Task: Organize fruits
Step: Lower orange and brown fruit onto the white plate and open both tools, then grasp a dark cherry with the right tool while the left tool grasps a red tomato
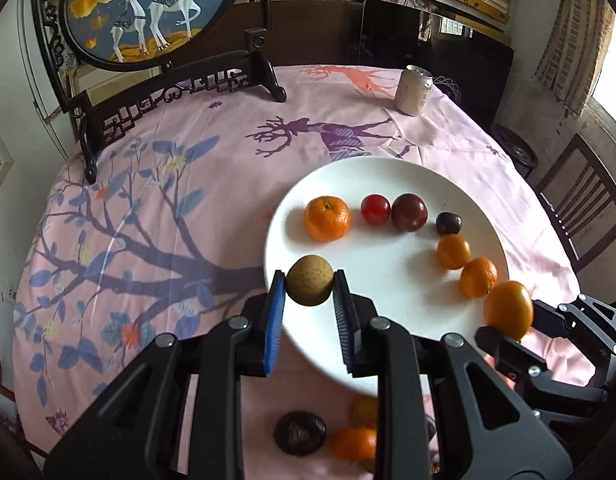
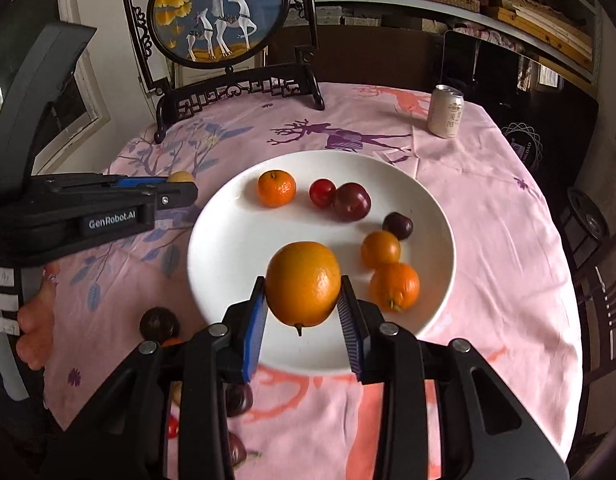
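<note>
A white plate point(image 1: 387, 176) point(image 2: 228, 248) on the pink tablecloth holds a mandarin point(image 1: 327, 218), a red plum point(image 1: 375, 209), a dark plum point(image 1: 409, 212), a small dark fruit point(image 1: 448, 223) and two small oranges point(image 1: 453, 251) point(image 1: 478, 277). My left gripper point(image 1: 309, 285) is shut on a brownish-yellow round fruit point(image 1: 309, 285) above the plate's left rim. My right gripper point(image 2: 303, 292) is shut on a large orange point(image 2: 303, 289) above the plate's near part; the orange also shows in the left wrist view point(image 1: 507, 315).
Loose fruits lie on the cloth near the front: a dark one point(image 1: 300, 432) point(image 2: 159, 323) and oranges point(image 1: 353, 442). A drink can point(image 1: 413, 90) point(image 2: 446, 111) stands at the back right. A framed deer screen point(image 1: 148, 12) point(image 2: 220, 16) stands at the back. A chair point(image 1: 579, 204) is on the right.
</note>
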Tool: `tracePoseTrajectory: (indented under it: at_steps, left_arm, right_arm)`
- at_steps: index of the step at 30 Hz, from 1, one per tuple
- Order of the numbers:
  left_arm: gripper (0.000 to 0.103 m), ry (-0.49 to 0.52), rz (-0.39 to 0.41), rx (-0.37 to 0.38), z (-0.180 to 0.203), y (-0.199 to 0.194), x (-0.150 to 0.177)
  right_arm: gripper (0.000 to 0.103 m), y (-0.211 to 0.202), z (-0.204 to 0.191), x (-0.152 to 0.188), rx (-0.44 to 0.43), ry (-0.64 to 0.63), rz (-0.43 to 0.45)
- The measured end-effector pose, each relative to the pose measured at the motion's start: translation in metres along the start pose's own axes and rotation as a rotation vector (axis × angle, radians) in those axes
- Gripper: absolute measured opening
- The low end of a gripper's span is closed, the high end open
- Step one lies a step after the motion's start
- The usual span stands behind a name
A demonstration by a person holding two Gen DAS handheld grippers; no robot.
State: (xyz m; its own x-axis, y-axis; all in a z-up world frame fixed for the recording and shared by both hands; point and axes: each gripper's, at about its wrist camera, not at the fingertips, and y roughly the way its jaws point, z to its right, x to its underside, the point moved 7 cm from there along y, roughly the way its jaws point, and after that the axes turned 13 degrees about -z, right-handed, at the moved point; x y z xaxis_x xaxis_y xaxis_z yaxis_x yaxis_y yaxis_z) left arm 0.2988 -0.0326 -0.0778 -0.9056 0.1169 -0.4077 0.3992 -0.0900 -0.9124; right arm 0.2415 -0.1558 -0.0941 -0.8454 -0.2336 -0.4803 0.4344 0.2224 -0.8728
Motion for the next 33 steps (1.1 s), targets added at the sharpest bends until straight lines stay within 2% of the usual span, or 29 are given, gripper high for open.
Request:
tracePoseTrajectory:
  at_steps: [5,14,15,17,18,19,22,23,27,30,33]
  left_arm:
    - [0.024,-0.023,-0.085,0.025,0.003,0.042,-0.018]
    - [0.025,-0.036,-0.116,0.067,0.003,0.063,-0.028]
    - [0.026,-0.039,-0.113,0.076,0.003,0.062,-0.028]
    - [0.04,-0.043,-0.101,0.092,0.001,0.053,-0.027]
    - [0.051,-0.045,-0.087,0.094,-0.001,0.046,-0.025]
    - [0.054,-0.048,-0.066,0.093,-0.004,0.035,-0.022]
    - [0.057,-0.04,-0.002,0.101,-0.009,0.001,0.001]
    - [0.059,-0.038,0.019,0.1,-0.011,-0.01,0.013]
    - [0.065,-0.039,0.079,0.063,-0.018,-0.037,0.071]
    - [0.065,-0.055,0.066,0.079,-0.024,-0.037,0.108]
    - [0.065,-0.066,0.032,0.098,-0.027,-0.031,0.128]
  right_arm:
    - [0.035,0.06,0.013,-0.029,0.01,0.015,-0.124]
    - [0.035,0.087,0.016,-0.041,0.025,-0.018,-0.161]
    - [0.037,0.088,0.016,-0.042,0.038,-0.019,-0.162]
    - [0.057,0.081,0.017,-0.043,0.058,-0.02,-0.145]
    - [0.057,0.072,0.017,-0.042,0.067,-0.018,-0.12]
    - [0.057,0.06,0.016,-0.04,0.071,-0.025,-0.097]
    - [0.059,0.021,0.012,-0.026,0.071,-0.034,-0.047]
    - [0.064,0.007,0.011,-0.017,0.064,-0.029,-0.031]
    - [0.074,-0.037,0.0,0.039,0.052,-0.012,0.013]
    - [0.074,-0.047,-0.011,0.078,0.055,-0.024,0.005]
    - [0.074,-0.048,-0.019,0.096,0.089,-0.039,-0.026]
